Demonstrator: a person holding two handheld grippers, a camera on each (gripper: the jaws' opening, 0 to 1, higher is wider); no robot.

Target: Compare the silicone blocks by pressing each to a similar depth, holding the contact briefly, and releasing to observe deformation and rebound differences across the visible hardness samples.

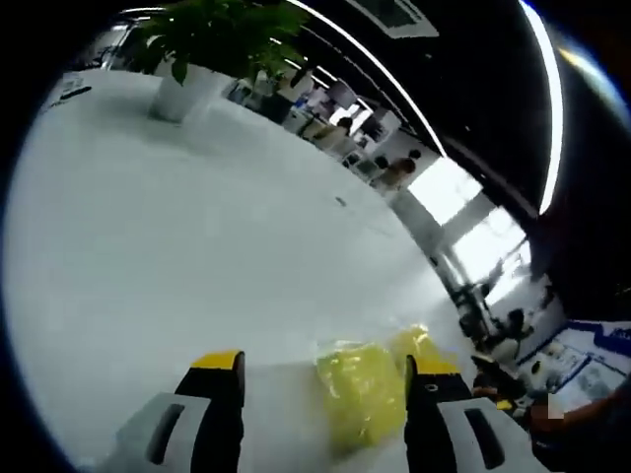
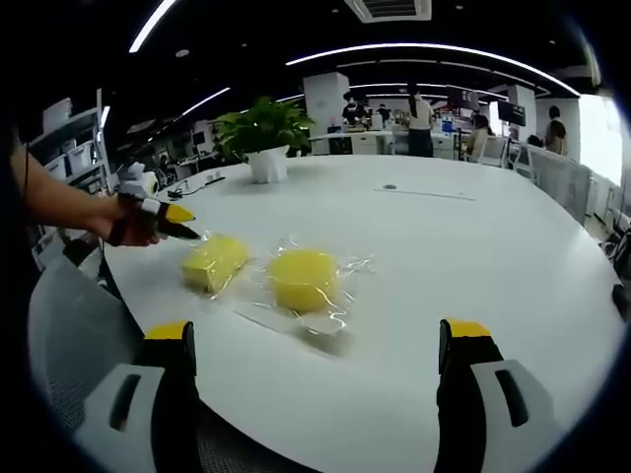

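Two yellow silicone samples lie on the white table (image 2: 473,246). The rectangular block (image 2: 214,261) is on the left, and the round one (image 2: 303,279) sits in clear plastic wrap beside it. My right gripper (image 2: 317,330) is open, held back from both samples and short of the table's near edge. A hand holds my left gripper (image 2: 170,219) at the rectangular block's far left end. In the left gripper view, that gripper (image 1: 325,360) is open, and the block (image 1: 360,394) lies between its jaws, close to the right one. The round sample (image 1: 414,340) peeks out behind.
A potted plant (image 2: 264,133) in a white pot stands at the far side of the table, also seen as the plant (image 1: 202,49). A grey mesh chair (image 2: 69,335) is at the table's near left. People and desks fill the office behind.
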